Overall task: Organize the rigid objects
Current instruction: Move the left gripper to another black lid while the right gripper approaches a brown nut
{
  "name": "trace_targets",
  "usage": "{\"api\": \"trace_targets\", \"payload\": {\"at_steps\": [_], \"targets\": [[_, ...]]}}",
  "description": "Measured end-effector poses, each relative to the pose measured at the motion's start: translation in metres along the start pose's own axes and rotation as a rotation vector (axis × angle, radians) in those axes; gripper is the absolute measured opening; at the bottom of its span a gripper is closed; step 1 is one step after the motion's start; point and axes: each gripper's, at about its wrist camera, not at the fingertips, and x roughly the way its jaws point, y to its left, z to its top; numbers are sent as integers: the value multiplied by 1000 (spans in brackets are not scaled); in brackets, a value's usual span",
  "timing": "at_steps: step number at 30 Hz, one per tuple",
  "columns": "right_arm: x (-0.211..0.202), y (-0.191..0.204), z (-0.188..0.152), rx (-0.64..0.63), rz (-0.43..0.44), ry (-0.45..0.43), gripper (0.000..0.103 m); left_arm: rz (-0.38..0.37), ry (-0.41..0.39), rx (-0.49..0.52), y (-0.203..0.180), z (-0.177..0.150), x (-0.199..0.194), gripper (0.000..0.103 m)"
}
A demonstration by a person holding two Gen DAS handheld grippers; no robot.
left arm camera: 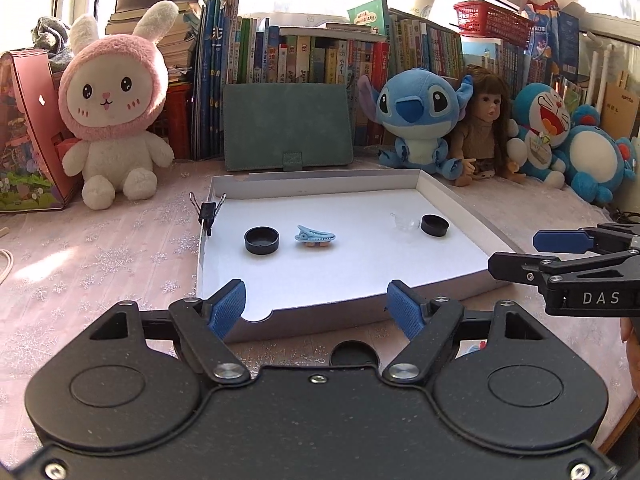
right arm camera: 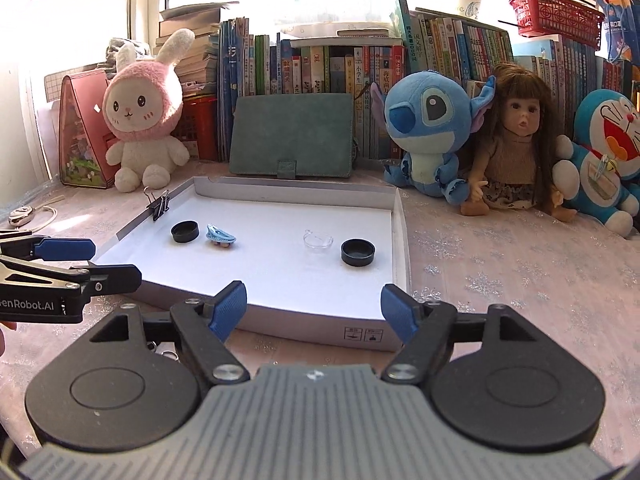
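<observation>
the left gripper (left arm camera: 316,304) hovers at the near edge of the white tray (left arm camera: 452,196), its blue fingers (left arm camera: 228,306) spread with nothing between them. the right gripper (right arm camera: 316,306) hangs beside it, fingers likewise spread and empty. inside the tray lie a black cap (left arm camera: 261,241) near the left wall, a blue hair clip (left arm camera: 315,236) just beside it, and further right a clear dish (right arm camera: 318,241) next to a second black cap (right arm camera: 358,253). a binder clip (left arm camera: 208,210) grips the tray's left wall. the tray rests on the counter (left arm camera: 100,248) before a pink bunny plush (left arm camera: 116,108).
</observation>
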Motion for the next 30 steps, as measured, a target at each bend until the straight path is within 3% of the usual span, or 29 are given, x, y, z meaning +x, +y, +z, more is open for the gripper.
{"api": "trace_targets", "payload": {"at_steps": [8, 16, 30], "targets": [[-9, 1, -24, -29, -16, -11, 85, -48, 48, -72, 9, -23, -1, 74], [-9, 2, -42, -51, -39, -2, 85, -37, 75, -53, 10, -36, -4, 54], [0, 9, -59, -70, -47, 15, 85, -35, 78, -6, -5, -45, 8, 51]]}}
